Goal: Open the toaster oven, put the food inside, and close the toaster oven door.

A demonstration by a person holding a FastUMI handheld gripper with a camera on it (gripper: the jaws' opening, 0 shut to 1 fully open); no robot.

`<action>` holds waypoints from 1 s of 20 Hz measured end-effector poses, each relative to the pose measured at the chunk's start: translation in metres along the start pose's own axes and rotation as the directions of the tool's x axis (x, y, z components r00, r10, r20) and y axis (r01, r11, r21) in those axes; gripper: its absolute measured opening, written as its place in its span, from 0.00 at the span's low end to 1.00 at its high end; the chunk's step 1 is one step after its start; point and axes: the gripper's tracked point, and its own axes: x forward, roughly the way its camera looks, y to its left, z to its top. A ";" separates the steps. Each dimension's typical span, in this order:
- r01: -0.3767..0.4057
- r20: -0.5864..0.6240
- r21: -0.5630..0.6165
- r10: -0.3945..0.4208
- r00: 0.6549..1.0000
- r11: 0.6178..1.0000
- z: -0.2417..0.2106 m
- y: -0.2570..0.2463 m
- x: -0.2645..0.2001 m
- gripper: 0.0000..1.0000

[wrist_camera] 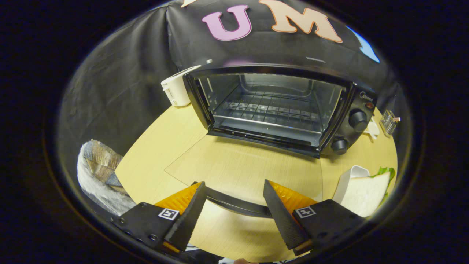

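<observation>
Black handle bar (234, 206) of the lowered toaster oven door (242, 165) runs crosswise between the spread fingers of the gripper (234, 209), which stand apart and hold nothing; the bar passes through the gap, and neither finger appears to press on it. Glass in the door lies flat, so the pale wood table (146, 161) reads straight through it. Off to the right of the fingers, close by, a sandwich (366, 198) of white bread with green lettuce sits in a white dish (348, 179), touching the dish's wall. Straight ahead beyond the door, the toaster oven (274, 110) stands open, its wire rack (271, 110) bare and level, two knobs (357, 119) on its right panel. A white appliance (177, 90) stands at the oven's left rear. With the cavity empty, the food step appears to be next: the sandwich lies to the right of the fingers, while its destination lies dead ahead, across the full depth of the open door.
</observation>
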 end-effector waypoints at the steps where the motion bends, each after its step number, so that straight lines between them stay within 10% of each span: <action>1: 0.000 -0.013 0.003 0.000 1.000 1.000 -0.003 0.000 0.004 0.98; 20: -0.010 0.135 0.071 0.001 0.991 0.997 0.036 -0.046 -0.028 0.98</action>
